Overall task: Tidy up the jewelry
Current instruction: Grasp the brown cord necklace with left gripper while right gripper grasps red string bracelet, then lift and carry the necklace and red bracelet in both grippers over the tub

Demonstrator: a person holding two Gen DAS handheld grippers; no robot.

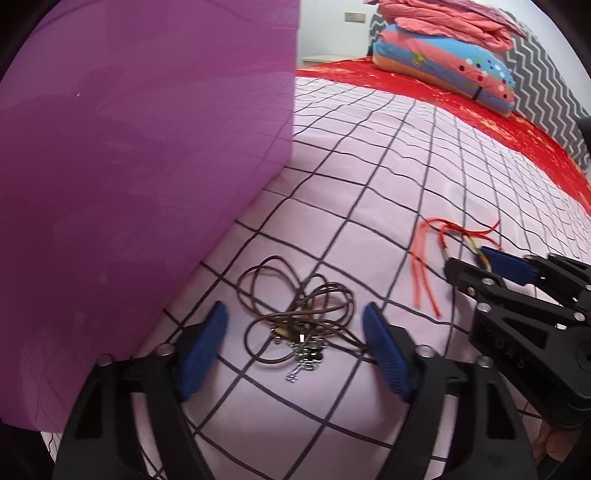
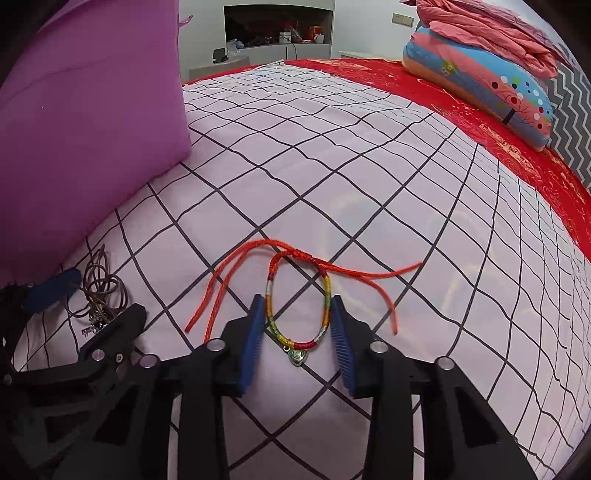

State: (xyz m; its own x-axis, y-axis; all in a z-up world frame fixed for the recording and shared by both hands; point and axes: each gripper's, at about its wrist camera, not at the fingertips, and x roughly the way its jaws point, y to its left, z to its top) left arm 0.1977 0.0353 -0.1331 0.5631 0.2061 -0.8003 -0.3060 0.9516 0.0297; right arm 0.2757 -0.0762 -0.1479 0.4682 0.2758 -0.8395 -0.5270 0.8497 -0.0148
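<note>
A tangled brown cord necklace [image 1: 299, 317] with small silver charms lies on the pink checked bedsheet [image 1: 388, 177]. My left gripper [image 1: 295, 339] is open, its blue pads on either side of the tangle, low over the sheet. A red cord bracelet [image 2: 295, 295] with a multicoloured woven band and a small silver pendant lies flat on the sheet. My right gripper [image 2: 299, 328] is open, its pads straddling the woven loop, close to both sides. The right gripper also shows in the left wrist view [image 1: 476, 266], and the necklace in the right wrist view [image 2: 99, 291].
A tall purple fabric box [image 1: 129, 166] stands at the left, close to the necklace. A red cover [image 2: 498, 129], a colourful pillow [image 2: 480, 85] and folded pink bedding lie at the far right. A shelf with clutter [image 2: 277, 33] is at the back.
</note>
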